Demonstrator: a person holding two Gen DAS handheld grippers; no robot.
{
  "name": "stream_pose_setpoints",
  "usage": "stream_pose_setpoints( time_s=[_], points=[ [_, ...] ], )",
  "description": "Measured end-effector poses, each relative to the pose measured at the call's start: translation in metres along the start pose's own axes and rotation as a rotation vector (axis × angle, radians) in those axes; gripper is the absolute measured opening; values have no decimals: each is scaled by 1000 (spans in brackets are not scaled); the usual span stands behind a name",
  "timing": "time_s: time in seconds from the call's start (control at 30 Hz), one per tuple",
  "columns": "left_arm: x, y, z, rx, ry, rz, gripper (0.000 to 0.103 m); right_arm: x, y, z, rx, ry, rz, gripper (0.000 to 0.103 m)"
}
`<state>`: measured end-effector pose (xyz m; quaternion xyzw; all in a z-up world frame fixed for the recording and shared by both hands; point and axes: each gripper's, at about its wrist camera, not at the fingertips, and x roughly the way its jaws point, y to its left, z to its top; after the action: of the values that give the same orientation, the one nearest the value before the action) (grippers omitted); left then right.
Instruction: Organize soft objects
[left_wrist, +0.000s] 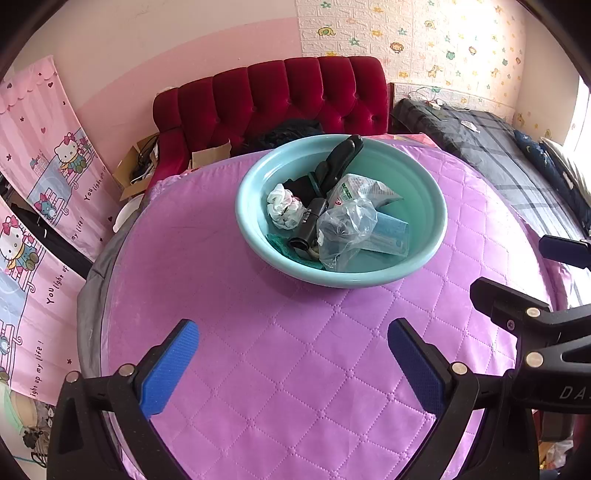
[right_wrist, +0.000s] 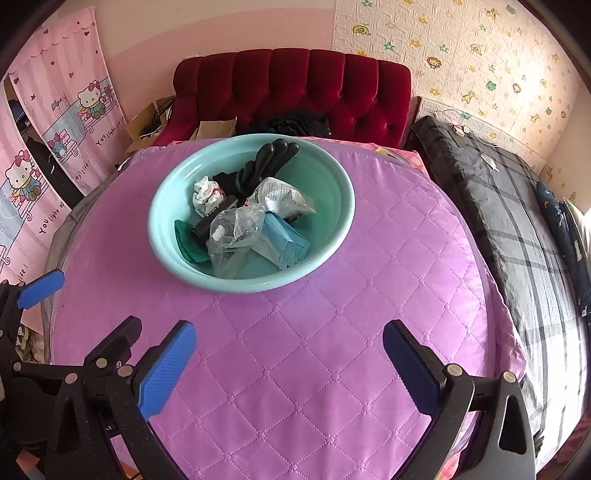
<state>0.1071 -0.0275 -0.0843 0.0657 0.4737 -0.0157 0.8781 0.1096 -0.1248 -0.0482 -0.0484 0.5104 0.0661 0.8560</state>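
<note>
A teal basin (left_wrist: 424, 206) (right_wrist: 332, 192) sits on a round table under a purple quilted cover (left_wrist: 288, 369) (right_wrist: 295, 369). Inside lie black gloves (left_wrist: 341, 158) (right_wrist: 273, 160), a crumpled white cloth (left_wrist: 282, 206) (right_wrist: 205, 194), a clear plastic bag (left_wrist: 345, 229) (right_wrist: 236, 232), a printed pouch (left_wrist: 364, 190) (right_wrist: 282, 197), a blue mask pack (left_wrist: 391, 236) (right_wrist: 288, 240), a green cloth (left_wrist: 280, 243) (right_wrist: 186, 240) and a black cylinder (left_wrist: 308, 225). My left gripper (left_wrist: 293, 365) is open near the front of the table, empty. My right gripper (right_wrist: 288, 365) is open beside it, empty.
A red tufted sofa (left_wrist: 280, 96) (right_wrist: 295, 81) stands behind the table, with cardboard boxes (left_wrist: 138, 166) at its left. A bed with a dark plaid blanket (left_wrist: 491, 147) (right_wrist: 517, 221) runs along the right. Pink cartoon curtains (left_wrist: 48, 155) (right_wrist: 66, 92) hang at the left.
</note>
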Motion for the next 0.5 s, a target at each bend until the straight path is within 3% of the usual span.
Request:
stream_pose_setpoints(
  time_s=[0.5],
  points=[
    [0, -2, 0, 4, 1, 1, 103, -2, 0, -1, -2, -4, -9, 103]
  ],
)
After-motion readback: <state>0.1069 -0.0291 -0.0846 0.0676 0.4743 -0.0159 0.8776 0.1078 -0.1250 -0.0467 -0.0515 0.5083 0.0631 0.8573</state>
